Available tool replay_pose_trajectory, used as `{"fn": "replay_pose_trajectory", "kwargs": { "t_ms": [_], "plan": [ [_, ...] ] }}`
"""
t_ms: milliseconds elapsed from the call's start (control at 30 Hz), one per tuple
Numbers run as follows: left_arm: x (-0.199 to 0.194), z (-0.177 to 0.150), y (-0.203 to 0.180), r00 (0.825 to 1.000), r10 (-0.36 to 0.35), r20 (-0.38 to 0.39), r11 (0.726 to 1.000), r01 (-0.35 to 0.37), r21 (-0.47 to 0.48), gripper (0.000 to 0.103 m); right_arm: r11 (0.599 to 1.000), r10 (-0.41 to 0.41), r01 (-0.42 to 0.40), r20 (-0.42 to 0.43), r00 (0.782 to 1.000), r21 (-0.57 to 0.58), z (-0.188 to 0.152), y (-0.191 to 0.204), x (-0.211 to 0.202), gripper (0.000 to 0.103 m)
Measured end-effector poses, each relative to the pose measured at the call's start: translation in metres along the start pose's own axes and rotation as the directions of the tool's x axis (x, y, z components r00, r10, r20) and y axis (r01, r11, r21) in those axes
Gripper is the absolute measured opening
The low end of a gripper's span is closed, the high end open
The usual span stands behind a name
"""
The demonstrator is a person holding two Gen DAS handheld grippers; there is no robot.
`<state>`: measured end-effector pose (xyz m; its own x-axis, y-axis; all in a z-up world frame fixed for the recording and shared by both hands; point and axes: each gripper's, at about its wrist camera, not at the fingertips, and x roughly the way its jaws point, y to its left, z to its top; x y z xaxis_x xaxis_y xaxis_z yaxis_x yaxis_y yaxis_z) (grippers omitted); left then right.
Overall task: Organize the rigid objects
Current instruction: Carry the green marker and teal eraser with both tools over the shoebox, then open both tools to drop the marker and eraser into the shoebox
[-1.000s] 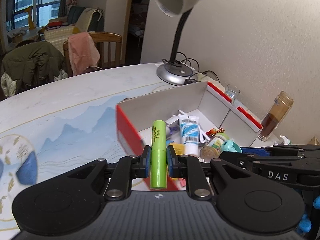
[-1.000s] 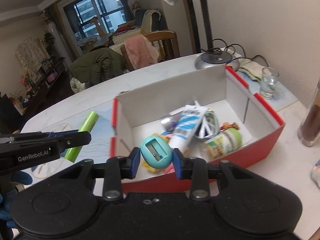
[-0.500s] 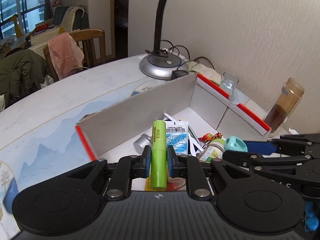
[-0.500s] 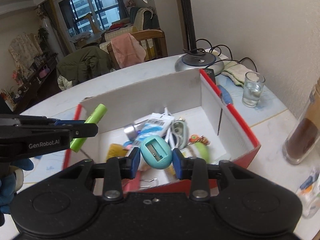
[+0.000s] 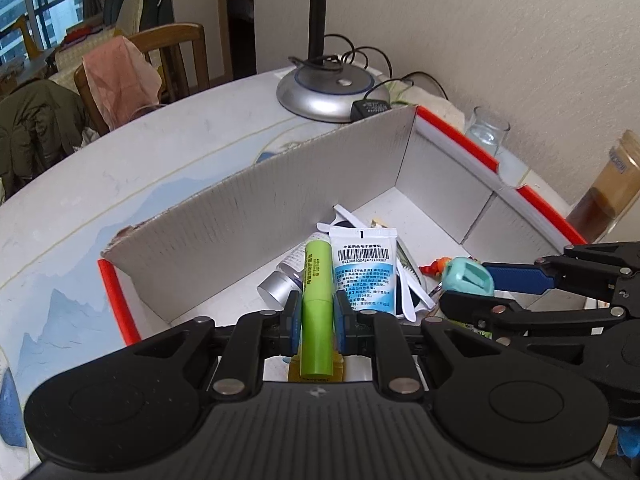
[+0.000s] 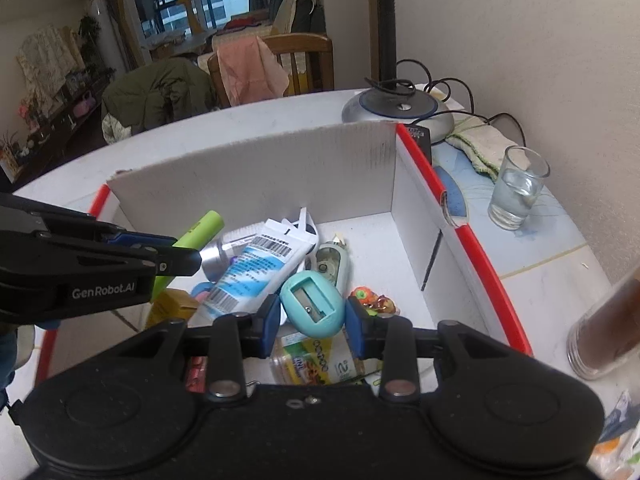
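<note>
Left hand-held gripper clenched on a smooth green tube; right hand-held gripper clenched on a teal egg-shaped sharpener, both held over the open cardboard box. Likely trouble: slick rounded plastic slipping from the pads, or landing on the heaped blue-and-white tube and rolling. Close quarters too, so a knock between grippers seems possible. Corrugated walls, red-edged, probably flexing if bumped; glass of water near on the desk.
</note>
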<state>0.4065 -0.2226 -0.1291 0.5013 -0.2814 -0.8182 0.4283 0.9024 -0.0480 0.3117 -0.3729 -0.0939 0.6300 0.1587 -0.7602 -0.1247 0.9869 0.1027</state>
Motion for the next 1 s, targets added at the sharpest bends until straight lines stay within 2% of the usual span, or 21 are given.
{"fn": "replay_pose_trajectory", "kwargs": {
  "t_ms": [300,700,1000],
  "plan": [
    [0.014,0.001,-0.002,0.999,-0.009,-0.045,1.000,0.009,-0.003,0.016,0.998,-0.016,0.013,-0.062,0.998,-0.054,0.002,0.004,0.022,0.034],
    [0.031,-0.004,0.003,0.992,-0.007,-0.124,1.000,0.005,-0.014,0.016,0.999,0.000,-0.004,-0.076,0.997,-0.054,0.004,0.003,0.024,0.035],
    [0.022,-0.006,0.003,0.994,-0.004,-0.110,1.000,0.003,-0.006,0.016,0.999,0.013,-0.016,-0.068,0.998,-0.030,-0.001,0.000,0.015,0.037]
  ]
}}
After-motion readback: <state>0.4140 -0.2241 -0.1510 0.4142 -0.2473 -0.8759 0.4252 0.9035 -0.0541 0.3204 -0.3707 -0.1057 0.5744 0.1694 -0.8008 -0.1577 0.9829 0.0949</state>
